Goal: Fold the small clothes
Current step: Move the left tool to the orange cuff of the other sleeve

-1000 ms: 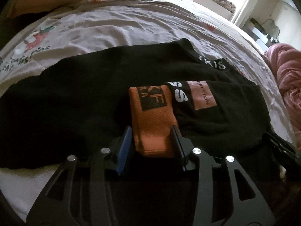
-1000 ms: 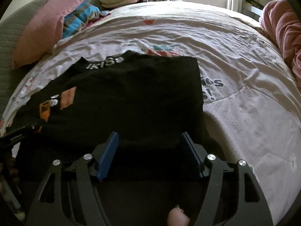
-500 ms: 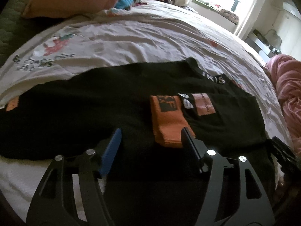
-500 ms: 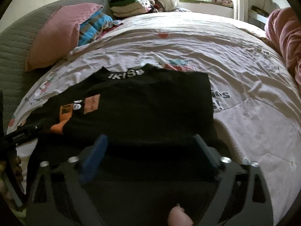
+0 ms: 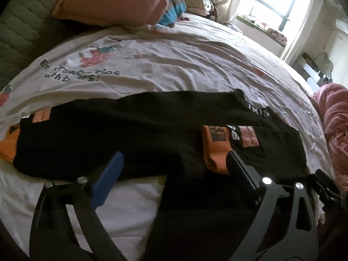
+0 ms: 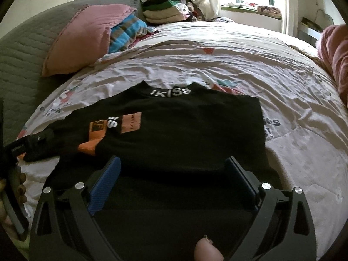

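Left tongs [image 5: 174, 167]: jaws spread wide, just been opening, nothing between them.
Right tongs [image 6: 174, 169]: jaws wide apart, empty, tilted downward.

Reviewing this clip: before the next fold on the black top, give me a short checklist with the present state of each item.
1. Left gripper released: ok, its jaws have just been opening and stand wide, the pads clear of the orange cuff.
2. Right gripper released: ok, jaws wide with only flat cloth between them.
3. Folded-in sleeve lies on the black top: ok, cuff resting on the body.
4. Other sleeve folded in: not ok, its orange cuff is spread out at the far left.
5. Bedspread around the top free of clutter: ok.
6. Hem edge lies flat: cannot tell, too dark.
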Tool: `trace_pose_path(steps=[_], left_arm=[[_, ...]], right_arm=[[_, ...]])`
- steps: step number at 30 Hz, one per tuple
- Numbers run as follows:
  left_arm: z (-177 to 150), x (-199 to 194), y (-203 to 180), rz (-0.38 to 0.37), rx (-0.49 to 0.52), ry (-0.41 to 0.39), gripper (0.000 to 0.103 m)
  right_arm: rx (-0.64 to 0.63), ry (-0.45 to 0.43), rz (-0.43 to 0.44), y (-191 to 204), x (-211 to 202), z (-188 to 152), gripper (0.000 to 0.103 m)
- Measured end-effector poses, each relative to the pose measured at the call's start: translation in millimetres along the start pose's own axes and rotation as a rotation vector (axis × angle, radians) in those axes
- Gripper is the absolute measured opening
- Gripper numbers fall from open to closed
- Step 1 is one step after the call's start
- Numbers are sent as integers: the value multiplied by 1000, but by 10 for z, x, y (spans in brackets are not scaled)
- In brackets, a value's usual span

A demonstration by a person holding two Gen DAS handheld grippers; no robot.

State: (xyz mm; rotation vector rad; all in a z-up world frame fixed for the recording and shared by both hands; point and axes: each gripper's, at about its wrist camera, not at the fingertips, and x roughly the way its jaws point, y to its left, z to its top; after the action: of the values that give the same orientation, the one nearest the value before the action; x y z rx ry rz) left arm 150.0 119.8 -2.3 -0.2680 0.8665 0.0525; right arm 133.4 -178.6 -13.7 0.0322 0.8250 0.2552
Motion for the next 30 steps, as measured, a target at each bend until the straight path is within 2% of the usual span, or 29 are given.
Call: trace_pose_path(steps=[13, 30], left_arm=[[30, -193, 423, 65, -81, -42, 92], [-3, -380, 1136, 202, -229, -58, 93]], right_arm=[[-80, -19, 54, 430, -47, 95, 96], [-258, -14, 171, 1320, 67, 160, 97]])
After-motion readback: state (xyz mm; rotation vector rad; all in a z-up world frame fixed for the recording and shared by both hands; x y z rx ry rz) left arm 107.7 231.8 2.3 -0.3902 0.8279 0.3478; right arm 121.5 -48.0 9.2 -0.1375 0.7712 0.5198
